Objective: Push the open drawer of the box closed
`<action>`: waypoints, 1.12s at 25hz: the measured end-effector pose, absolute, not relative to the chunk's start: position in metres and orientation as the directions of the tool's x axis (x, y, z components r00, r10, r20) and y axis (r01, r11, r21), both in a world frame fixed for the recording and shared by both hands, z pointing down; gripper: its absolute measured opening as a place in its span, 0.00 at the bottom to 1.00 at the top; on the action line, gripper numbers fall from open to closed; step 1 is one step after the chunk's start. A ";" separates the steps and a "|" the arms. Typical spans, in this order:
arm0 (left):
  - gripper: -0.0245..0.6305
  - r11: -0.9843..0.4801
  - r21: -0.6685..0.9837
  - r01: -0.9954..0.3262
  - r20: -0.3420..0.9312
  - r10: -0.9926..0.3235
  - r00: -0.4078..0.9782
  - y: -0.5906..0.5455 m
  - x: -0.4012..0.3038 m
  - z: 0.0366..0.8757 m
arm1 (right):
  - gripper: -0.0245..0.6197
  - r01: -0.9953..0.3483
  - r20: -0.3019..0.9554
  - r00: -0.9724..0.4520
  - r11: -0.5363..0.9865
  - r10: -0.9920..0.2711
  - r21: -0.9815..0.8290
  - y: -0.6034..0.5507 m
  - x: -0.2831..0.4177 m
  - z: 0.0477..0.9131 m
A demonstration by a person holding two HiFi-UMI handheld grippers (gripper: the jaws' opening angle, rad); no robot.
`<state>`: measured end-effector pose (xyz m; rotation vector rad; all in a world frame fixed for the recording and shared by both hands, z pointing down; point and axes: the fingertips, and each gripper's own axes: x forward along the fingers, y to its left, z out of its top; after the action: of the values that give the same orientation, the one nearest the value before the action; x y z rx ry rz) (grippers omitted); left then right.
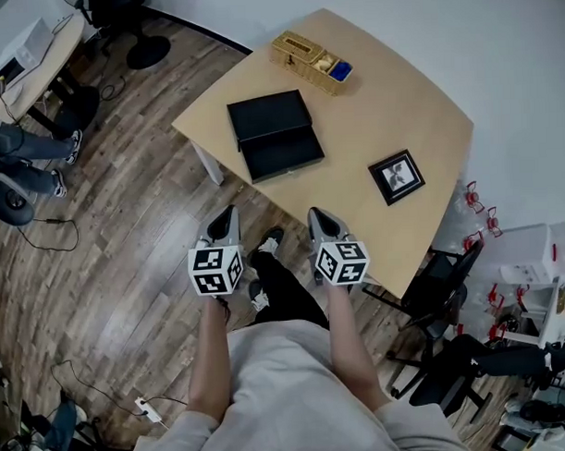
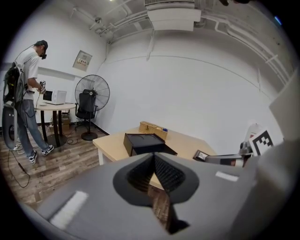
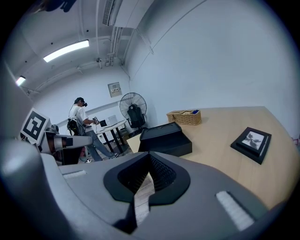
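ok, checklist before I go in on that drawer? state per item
1. Drawer open: ok. The drawer stands pulled out of the black box, toward the person.
2. Left gripper free: ok. Jaws together, nothing between them.
3. Right gripper free: ok. Jaws together, nothing between them.
4. Approach to the drawer front: ok. Bare table lies in front of it; the picture frame sits off to the right and the basket behind the box.
5. Contact with the drawer: not ok. Both grippers hang off the near table edge, apart from it.
6. Drawer contents below the rim: cannot tell, the inside is dark.
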<state>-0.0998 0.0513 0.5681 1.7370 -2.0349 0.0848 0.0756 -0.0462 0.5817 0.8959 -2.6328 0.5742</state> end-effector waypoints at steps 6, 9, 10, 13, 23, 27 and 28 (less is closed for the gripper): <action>0.12 0.183 0.248 -0.951 0.407 -0.911 -0.069 0.027 -0.123 0.578 | 0.04 -0.635 0.429 -0.754 0.720 -0.498 -0.280 -0.063 0.050 0.599; 0.12 0.143 0.232 -0.962 0.426 -0.904 -0.032 0.007 -0.127 0.582 | 0.04 -0.634 0.448 -0.749 0.725 -0.488 -0.271 -0.077 0.040 0.606; 0.12 0.125 0.223 -0.967 0.430 -0.903 -0.017 -0.001 -0.129 0.583 | 0.04 -0.634 0.454 -0.747 0.724 -0.486 -0.270 -0.082 0.037 0.609; 0.12 0.065 0.181 -0.981 0.445 -0.895 0.023 -0.026 -0.139 0.585 | 0.04 -0.643 0.474 -0.738 0.713 -0.480 -0.280 -0.095 0.031 0.623; 0.12 -0.091 0.080 -0.993 0.541 -0.833 0.120 -0.101 -0.193 0.615 | 0.04 -0.636 0.561 -0.719 0.713 -0.409 -0.295 -0.116 -0.002 0.671; 0.12 -0.155 0.055 -0.986 0.569 -0.807 0.159 -0.135 -0.200 0.623 | 0.04 -0.661 0.581 -0.700 0.684 -0.415 -0.308 -0.136 -0.013 0.689; 0.12 -0.178 0.050 -0.983 0.575 -0.799 0.174 -0.143 -0.199 0.625 | 0.04 -0.665 0.586 -0.696 0.679 -0.414 -0.310 -0.139 -0.016 0.692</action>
<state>-0.1993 -0.1427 0.6247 2.0448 -1.6810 0.6018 -0.0158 -0.1386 0.6924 0.8346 -2.4157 0.7078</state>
